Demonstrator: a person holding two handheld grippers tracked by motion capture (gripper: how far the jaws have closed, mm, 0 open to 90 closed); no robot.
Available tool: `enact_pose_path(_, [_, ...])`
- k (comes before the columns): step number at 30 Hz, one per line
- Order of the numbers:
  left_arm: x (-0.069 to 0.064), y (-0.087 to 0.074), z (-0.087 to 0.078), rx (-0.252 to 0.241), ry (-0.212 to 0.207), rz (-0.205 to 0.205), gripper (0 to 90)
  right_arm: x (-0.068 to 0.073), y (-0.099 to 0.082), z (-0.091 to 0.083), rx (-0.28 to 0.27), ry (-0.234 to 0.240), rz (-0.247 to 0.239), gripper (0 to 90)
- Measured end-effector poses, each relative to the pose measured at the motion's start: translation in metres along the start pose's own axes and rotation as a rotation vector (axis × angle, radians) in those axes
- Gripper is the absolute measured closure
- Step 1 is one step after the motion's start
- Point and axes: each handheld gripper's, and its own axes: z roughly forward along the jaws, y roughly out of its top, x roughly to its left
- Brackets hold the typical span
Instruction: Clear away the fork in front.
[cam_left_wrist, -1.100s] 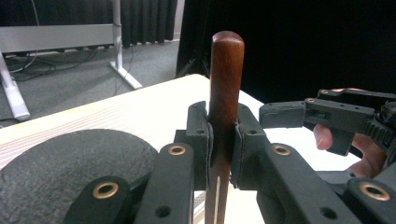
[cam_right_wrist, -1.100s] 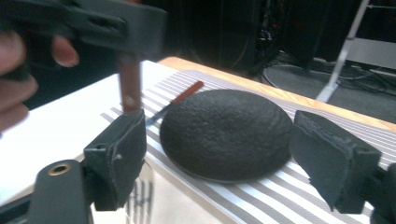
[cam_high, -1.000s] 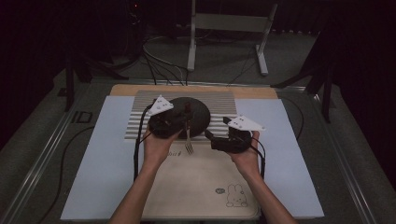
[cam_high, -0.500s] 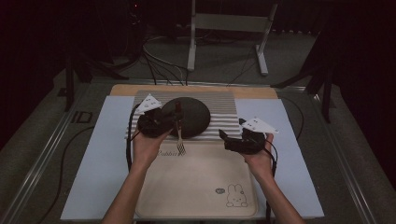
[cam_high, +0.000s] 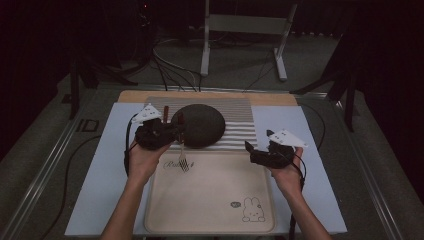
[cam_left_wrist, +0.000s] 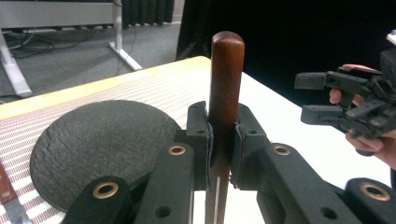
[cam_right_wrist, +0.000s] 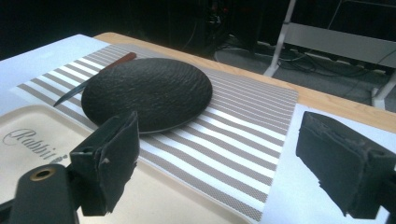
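The left gripper (cam_high: 176, 131) pinches a fork (cam_high: 183, 155) by its brown wooden handle (cam_left_wrist: 226, 79), its jaws pressed against the handle from both sides. The fork hangs upright from the jaws, handle up and tines down; in the high view the tines sit over the far left part of the tray (cam_high: 210, 200), near the printed script, and whether they touch it cannot be told. The right gripper (cam_high: 248, 150) is held over the right edge of the tray, well apart from the fork, with its jaws spread wide and nothing between them. A dark round plate (cam_high: 200, 125) lies on a striped mat (cam_high: 235, 125) just beyond the tray, with the left gripper just beside its left rim. In the right gripper view a knife (cam_right_wrist: 95, 77) with a brown handle lies on the mat beside the plate, its blade pointing toward the tray. The tray is beige, with a rabbit drawing (cam_high: 252, 210) near its right front corner. Tray and mat rest on a pale blue sheet (cam_high: 100, 190) covering the table.
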Motion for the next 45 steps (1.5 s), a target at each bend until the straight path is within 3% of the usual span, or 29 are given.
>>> enact_pose_path(13, [0.003,-0.013,-0.026,0.058,-0.032,0.003,80.5,-0.012,-0.009,-0.007,0.015,-0.034,0.001,13.5])
enact_pose_path(28, [-0.006,-0.029,-0.05,0.151,-0.07,0.01,80.4,-0.012,-0.01,-0.006,0.021,-0.039,-0.002,13.6])
enact_pose_path(38, [-0.005,-0.049,-0.049,0.22,-0.104,-0.036,80.4,-0.012,-0.012,-0.006,0.026,-0.04,0.001,13.6])
enact_pose_path(43, [0.002,-0.063,-0.041,0.269,-0.127,-0.084,80.2,-0.013,-0.012,-0.007,0.025,-0.043,0.003,13.6])
enact_pose_path(45, [0.008,-0.069,-0.038,0.261,-0.143,-0.112,79.8,-0.013,-0.012,-0.007,0.025,-0.045,0.003,13.7])
